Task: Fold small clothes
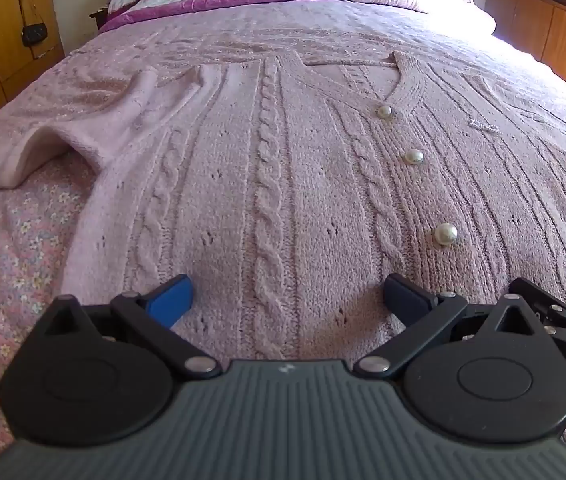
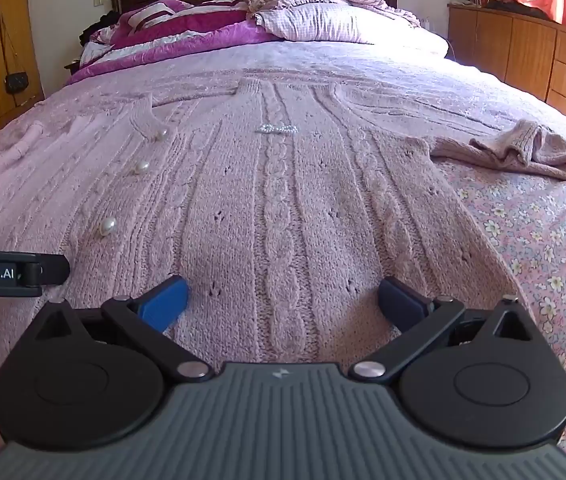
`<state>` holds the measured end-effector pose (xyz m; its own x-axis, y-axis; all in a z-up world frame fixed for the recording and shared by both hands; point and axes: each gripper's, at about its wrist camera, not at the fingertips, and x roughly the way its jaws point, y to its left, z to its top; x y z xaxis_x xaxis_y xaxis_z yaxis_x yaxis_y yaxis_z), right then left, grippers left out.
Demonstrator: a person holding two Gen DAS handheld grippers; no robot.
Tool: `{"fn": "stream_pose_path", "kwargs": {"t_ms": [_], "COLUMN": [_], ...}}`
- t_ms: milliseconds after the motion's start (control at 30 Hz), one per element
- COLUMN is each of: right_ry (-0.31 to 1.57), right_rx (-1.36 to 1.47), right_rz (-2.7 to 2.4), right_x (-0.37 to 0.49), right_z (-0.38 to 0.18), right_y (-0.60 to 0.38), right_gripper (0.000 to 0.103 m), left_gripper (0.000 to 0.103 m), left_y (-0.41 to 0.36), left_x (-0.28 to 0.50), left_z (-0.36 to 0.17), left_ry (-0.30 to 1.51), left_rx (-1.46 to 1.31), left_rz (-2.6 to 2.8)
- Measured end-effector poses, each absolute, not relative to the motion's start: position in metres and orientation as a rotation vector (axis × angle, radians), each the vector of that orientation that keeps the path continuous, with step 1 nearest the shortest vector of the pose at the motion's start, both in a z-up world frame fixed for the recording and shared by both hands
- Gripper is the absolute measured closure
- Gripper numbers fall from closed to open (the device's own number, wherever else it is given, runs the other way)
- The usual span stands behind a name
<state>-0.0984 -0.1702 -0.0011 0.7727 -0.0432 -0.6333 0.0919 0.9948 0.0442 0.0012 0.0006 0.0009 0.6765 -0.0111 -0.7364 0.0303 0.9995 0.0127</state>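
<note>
A pink cable-knit cardigan (image 1: 275, 168) with pearl buttons (image 1: 445, 234) lies flat, front up, on the bed. Its left sleeve (image 1: 43, 148) spreads out to the left side. In the right wrist view the same cardigan (image 2: 283, 208) shows with its right sleeve (image 2: 523, 152) crumpled at the right. My left gripper (image 1: 287, 300) hovers low over the hem's left half, open, nothing between its blue fingers (image 1: 171, 300). My right gripper (image 2: 283, 304) hangs over the hem's right half, open and empty too. The left gripper's side (image 2: 11, 272) shows at the left edge.
The bed wears a pink floral sheet (image 2: 543, 248). Pillows and a magenta quilt (image 2: 211, 36) are piled at the headboard. Wooden drawers (image 2: 531, 48) line the right wall, a wardrobe with a hanging black bag (image 1: 33, 34) the left.
</note>
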Motion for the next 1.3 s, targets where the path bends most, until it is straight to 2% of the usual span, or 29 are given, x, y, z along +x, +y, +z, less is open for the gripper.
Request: {"fn": "stream_pose_path", "kwargs": {"t_ms": [367, 1300], "right_ry": [0.682, 0.678], "right_rx": [0.066, 0.052], "right_rz": [-0.073, -0.077], "right_x": [-0.098, -0.102], "right_z": [-0.002, -0.002], "right_y": [-0.17, -0.166], "right_gripper": [0.0, 0.0], "left_gripper": [0.0, 0.0], "left_y": [0.001, -0.003], "left_x": [-0.014, -0.008], "left_z": [-0.001, -0.002], "left_ry": [0.77, 0.792], "left_rx": [0.032, 0.04], "left_rz": [-0.018, -0.011]}}
